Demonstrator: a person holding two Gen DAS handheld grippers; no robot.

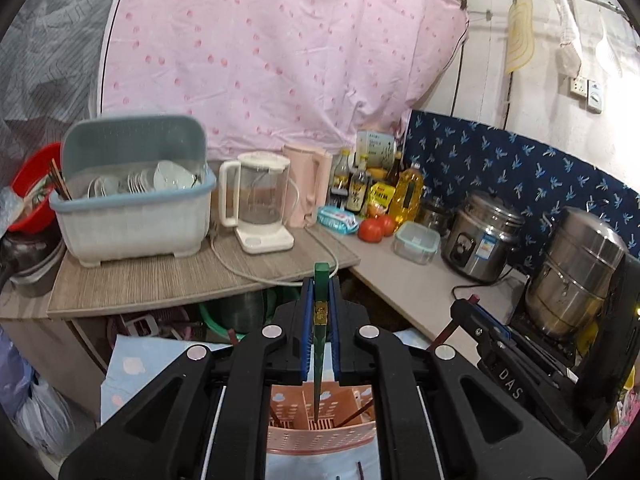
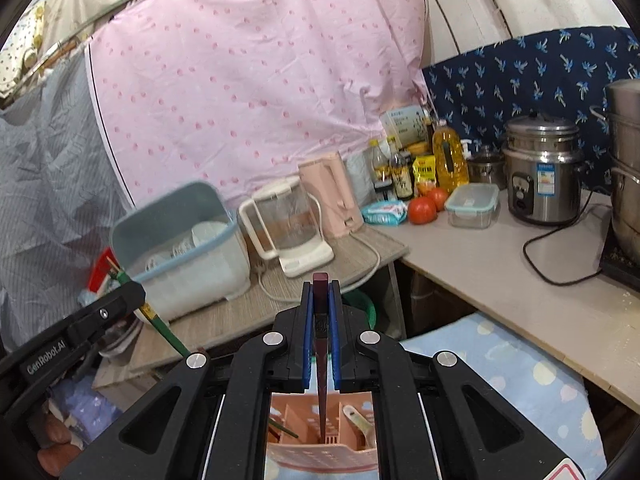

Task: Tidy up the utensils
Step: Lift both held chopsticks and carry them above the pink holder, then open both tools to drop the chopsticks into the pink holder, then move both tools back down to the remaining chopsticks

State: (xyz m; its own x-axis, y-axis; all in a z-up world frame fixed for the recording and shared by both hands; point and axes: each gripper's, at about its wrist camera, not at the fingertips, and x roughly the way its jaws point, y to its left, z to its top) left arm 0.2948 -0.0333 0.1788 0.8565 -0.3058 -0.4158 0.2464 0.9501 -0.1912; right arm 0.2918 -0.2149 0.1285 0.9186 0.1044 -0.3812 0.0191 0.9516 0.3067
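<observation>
A: What's biggest beyond the fingers?

B: Far past both grippers, the pink sheet [image 1: 272, 60] fills the back. Under it, past the fingertips, runs the counter [image 2: 500, 276], with a dish rack [image 1: 132, 208] off to the left of the left gripper's fingers, a clear kettle [image 1: 260, 204] straight ahead of them, and a steel cooker [image 2: 540, 172] well off to the right of the right gripper's fingers.

A: And the left gripper [image 1: 320, 292]?

B: Its blue pads are nearly closed, clamped on a green chopstick [image 1: 320, 332]. The stick's square end pokes out beyond the fingertips; its thin end runs back between the fingers and dips into the holder [image 1: 320, 420].

A: The right gripper [image 2: 321, 292]?

B: Same pose. Pads pinched close on a dark red chopstick [image 2: 321, 344], blunt end just past the tips, point reaching back down into the same holder [image 2: 320, 424].

A: Where is that holder?

B: Behind and below each pair of fingers, a pink slotted box resting on a pale blue cloth [image 2: 512, 364]. In the right wrist view a pale spoon [image 2: 360, 420] leans in the compartment right of the red stick, and the green stick's tip shows to its left. Thin dark sticks lean in either side compartment in the left wrist view
</observation>
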